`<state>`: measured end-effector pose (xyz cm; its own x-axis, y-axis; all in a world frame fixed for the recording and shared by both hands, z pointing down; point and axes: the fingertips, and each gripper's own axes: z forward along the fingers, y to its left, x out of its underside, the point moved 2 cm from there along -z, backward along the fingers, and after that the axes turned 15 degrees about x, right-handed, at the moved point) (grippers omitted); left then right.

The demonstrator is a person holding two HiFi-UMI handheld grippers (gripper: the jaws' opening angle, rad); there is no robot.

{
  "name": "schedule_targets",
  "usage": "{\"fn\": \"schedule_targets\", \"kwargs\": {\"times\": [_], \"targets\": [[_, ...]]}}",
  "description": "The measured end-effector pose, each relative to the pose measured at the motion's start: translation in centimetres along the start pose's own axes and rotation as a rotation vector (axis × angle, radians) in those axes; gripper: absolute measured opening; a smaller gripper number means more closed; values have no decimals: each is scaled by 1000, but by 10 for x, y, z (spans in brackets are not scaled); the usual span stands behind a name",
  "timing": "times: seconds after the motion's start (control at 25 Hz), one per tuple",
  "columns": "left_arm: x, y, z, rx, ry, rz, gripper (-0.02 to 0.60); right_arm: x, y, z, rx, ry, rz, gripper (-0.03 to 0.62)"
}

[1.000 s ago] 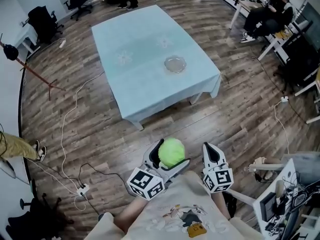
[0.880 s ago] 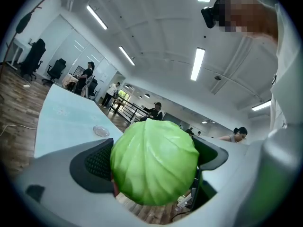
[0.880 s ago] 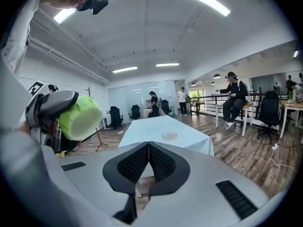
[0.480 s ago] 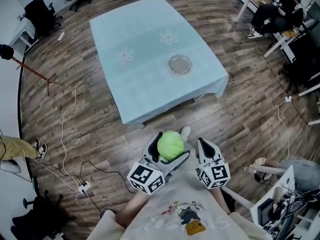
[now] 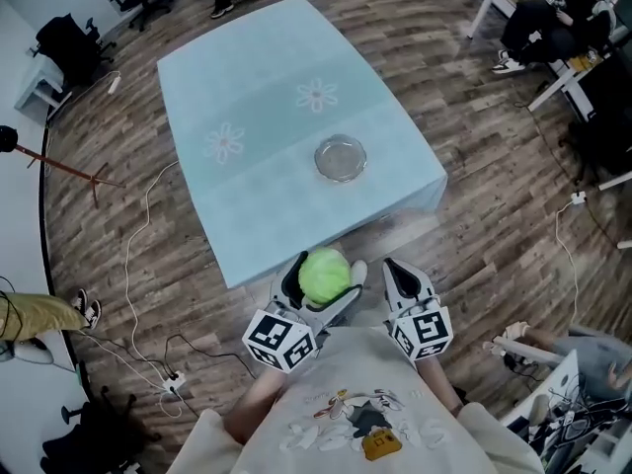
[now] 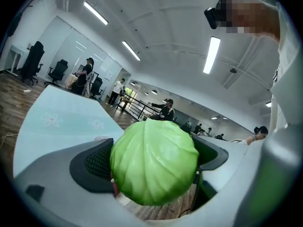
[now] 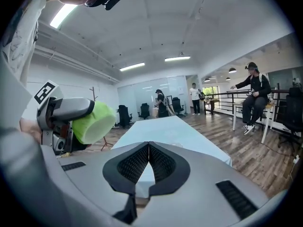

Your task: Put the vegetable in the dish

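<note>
A round green cabbage point(image 5: 324, 274) sits clamped in my left gripper point(image 5: 321, 282), held over the wooden floor just short of the table's near edge. In the left gripper view the cabbage point(image 6: 154, 161) fills the space between the two dark pads. My right gripper point(image 5: 400, 282) is beside it to the right, shut with nothing in it; its pads meet in the right gripper view point(image 7: 148, 161), where the cabbage point(image 7: 93, 121) shows at the left. A clear glass dish point(image 5: 341, 158) stands on the light blue table point(image 5: 247, 97), near its front right part.
Cables point(image 5: 148, 255) trail over the floor left of the table. A tripod leg point(image 5: 69, 166) stands at the far left. Office chairs point(image 5: 69, 42) and seated people point(image 5: 538, 23) are at the room's edges. White equipment point(image 5: 553, 403) stands at my lower right.
The table and dish have come closer and lower in the head view as I have moved toward them. Both grippers kept their states, the left still holding the cabbage.
</note>
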<state>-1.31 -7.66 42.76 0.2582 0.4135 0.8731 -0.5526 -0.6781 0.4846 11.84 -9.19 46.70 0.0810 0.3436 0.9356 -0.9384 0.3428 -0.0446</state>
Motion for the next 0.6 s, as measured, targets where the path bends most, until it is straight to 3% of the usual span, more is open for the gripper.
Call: {"fn": "schedule_targets", "kwargs": {"times": [0.32, 0.6], "targets": [[-8, 41, 78, -79, 3, -37, 525, -33, -59, 70, -78, -30, -7, 18], [-10, 71, 91, -185, 64, -12, 525, -33, -68, 89, -128, -10, 2, 18]]}}
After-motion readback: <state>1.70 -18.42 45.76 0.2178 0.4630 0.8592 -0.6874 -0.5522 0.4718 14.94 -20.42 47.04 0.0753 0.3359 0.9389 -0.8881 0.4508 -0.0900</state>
